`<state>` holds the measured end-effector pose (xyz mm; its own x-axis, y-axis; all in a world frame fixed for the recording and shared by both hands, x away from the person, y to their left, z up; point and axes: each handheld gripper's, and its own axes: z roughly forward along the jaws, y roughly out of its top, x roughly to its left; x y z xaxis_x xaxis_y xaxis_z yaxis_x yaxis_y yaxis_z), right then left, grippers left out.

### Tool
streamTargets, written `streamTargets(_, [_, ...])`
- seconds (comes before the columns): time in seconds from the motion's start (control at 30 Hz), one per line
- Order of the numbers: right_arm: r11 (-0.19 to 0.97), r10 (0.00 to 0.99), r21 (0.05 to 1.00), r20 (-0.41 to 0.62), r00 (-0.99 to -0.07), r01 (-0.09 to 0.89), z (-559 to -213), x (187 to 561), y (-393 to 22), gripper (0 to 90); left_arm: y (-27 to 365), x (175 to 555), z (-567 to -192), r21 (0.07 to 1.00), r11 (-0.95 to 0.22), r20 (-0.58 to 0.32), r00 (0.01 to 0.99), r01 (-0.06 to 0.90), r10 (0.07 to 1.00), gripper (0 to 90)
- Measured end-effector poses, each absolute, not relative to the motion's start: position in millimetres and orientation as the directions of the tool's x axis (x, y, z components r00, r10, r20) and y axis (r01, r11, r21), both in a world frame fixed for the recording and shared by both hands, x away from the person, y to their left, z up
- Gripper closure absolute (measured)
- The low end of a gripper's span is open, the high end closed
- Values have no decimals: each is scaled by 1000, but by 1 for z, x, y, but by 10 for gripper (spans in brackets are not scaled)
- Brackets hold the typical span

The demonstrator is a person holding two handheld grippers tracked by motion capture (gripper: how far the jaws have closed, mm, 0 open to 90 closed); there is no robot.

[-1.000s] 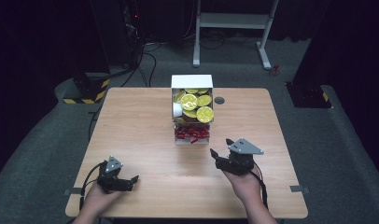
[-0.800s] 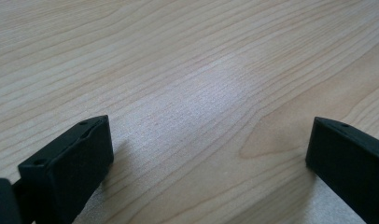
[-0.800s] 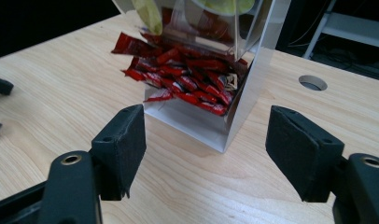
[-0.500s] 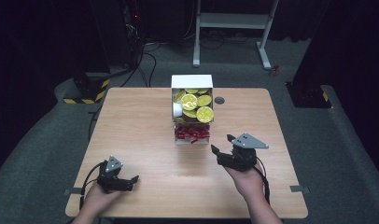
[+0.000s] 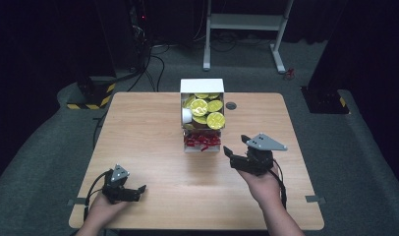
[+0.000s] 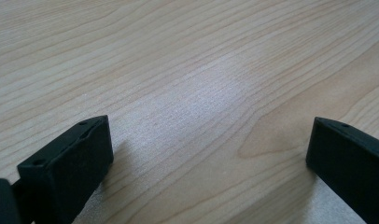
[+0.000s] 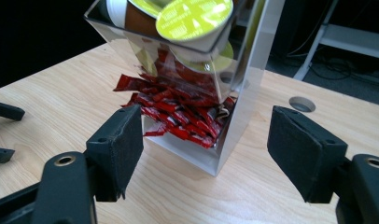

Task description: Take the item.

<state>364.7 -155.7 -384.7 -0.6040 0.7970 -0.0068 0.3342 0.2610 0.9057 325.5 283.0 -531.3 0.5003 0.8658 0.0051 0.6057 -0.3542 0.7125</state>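
A clear-fronted white dispenser box (image 5: 202,86) stands at the middle back of the wooden table (image 5: 143,128). Yellow-lidded capsules (image 5: 214,119) fill its upper part and red sachets (image 5: 202,141) lie in the bottom tray (image 7: 178,119). My right gripper (image 5: 236,145) hovers just right of the tray, apart from it. Its jaws are open (image 7: 208,140), have just been opening wider, and hold nothing; they point at the sachets. My left gripper (image 5: 134,190) rests low near the front left edge, open over bare wood (image 6: 208,144).
A round cable hole (image 5: 231,105) sits in the tabletop right of the box. A white desk frame (image 5: 246,22) stands on the dark carpet beyond the table. In the right gripper view the other gripper's fingertips (image 7: 5,112) show at the far left.
My right gripper has risen and edged toward the box, its jaws spreading a little. The left gripper has stayed where it was.
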Motion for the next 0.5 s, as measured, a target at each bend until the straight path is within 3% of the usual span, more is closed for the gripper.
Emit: streamTargets(0.5, [285,786,918,-59,-615,275,-358,374,-133,266,283,325,-531,713,-355,7,501,605,865,10])
